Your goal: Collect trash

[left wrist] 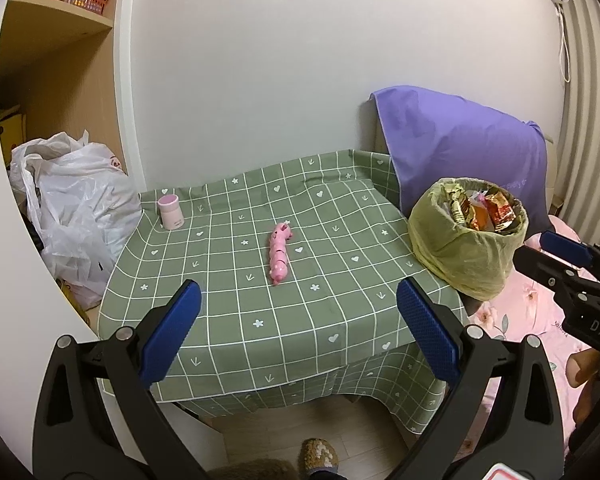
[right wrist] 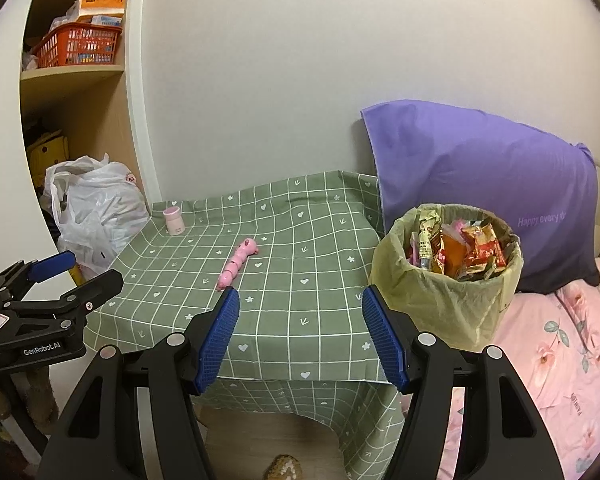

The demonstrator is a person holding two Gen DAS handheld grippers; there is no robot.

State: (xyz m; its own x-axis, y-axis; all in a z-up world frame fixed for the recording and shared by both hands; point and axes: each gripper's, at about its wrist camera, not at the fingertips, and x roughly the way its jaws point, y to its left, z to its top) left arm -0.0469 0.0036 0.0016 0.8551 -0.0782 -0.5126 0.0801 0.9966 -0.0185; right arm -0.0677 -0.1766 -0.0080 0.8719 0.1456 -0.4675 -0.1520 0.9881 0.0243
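On the green checked table (right wrist: 300,248): one trash bin (right wrist: 448,280) with a yellow-green liner at the right edge, touching the purple pillow (right wrist: 480,184) behind it. Bin is packed to the rim with wrappers (right wrist: 460,252) (too jumbled to count, gold and red-orange foil mostly). Left of the bin, mid-table: one pink segmented toy (left wrist: 279,252), lying flat. Further left of the bin, at the far-left corner of the table: one small pink cup (left wrist: 171,211), upright. Beyond that, off the table: one white plastic bag (left wrist: 76,208); one red basket (right wrist: 78,46) on the shelf above it. Two grippers, both released, nothing between the pads: left gripper (left wrist: 298,328) hangs over the near table edge, well left of the bin; right gripper (right wrist: 300,336) sits just left of the bin, not touching it. One slipper (left wrist: 318,454) on the floor under the table's near edge.
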